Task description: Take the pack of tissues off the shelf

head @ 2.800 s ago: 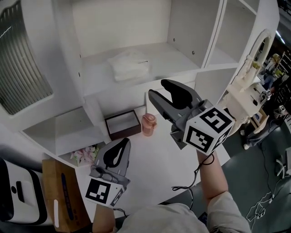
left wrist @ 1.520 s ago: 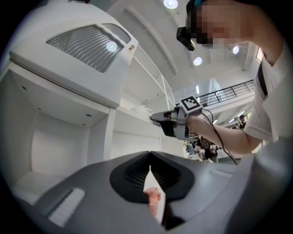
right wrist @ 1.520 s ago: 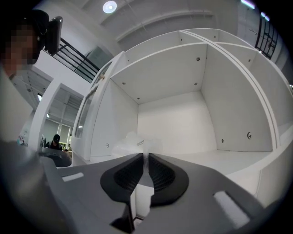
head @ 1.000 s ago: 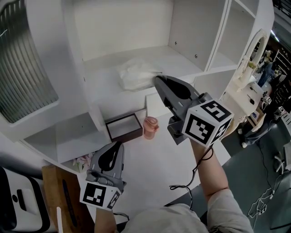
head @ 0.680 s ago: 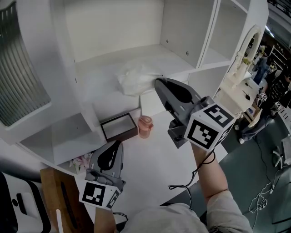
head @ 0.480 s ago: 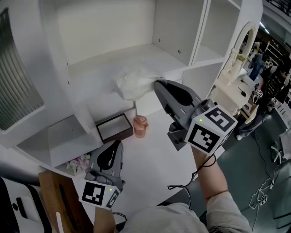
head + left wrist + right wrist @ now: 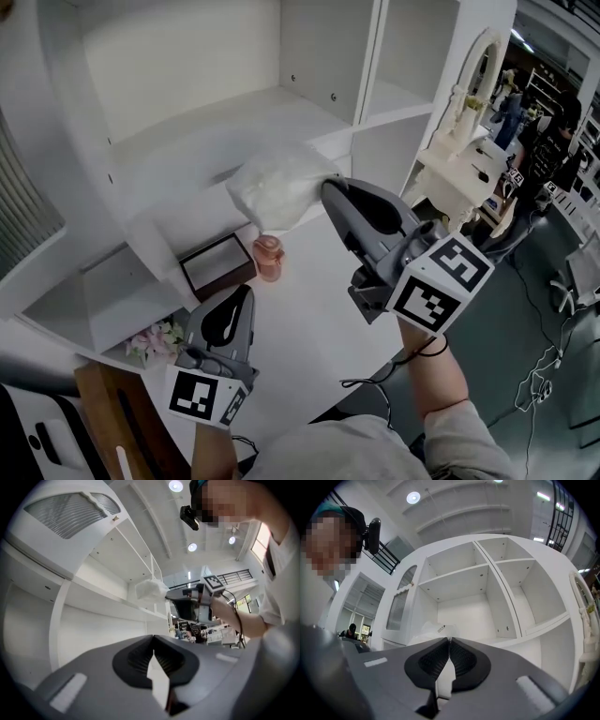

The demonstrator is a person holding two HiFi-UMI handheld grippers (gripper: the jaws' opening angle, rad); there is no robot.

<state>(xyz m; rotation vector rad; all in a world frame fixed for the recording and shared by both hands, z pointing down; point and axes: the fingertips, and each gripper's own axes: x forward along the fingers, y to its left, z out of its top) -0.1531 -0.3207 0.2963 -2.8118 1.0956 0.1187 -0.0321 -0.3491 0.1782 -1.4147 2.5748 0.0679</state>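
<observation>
The soft white plastic-wrapped pack of tissues [image 7: 279,190] sat at the front lip of the white wooden shelf [image 7: 187,122]. One edge of its wrapper was nipped in the closed jaws of the grey right gripper [image 7: 330,185]. I could not tell whether any of its weight lay on the board.

It looked light and squashy, with a slick, crinkly film. A pinch on the loose wrapper seemed enough to carry it, though a hold across the body would likely slip less.

The grey left gripper [image 7: 246,292] hung lower, jaws together on nothing. Below lay a smooth white table top [image 7: 319,309] with a dark open box [image 7: 217,267], a pink jar [image 7: 268,258] and pale flowers [image 7: 150,339]. A cream arched mirror stand [image 7: 469,131] stood to the right.
</observation>
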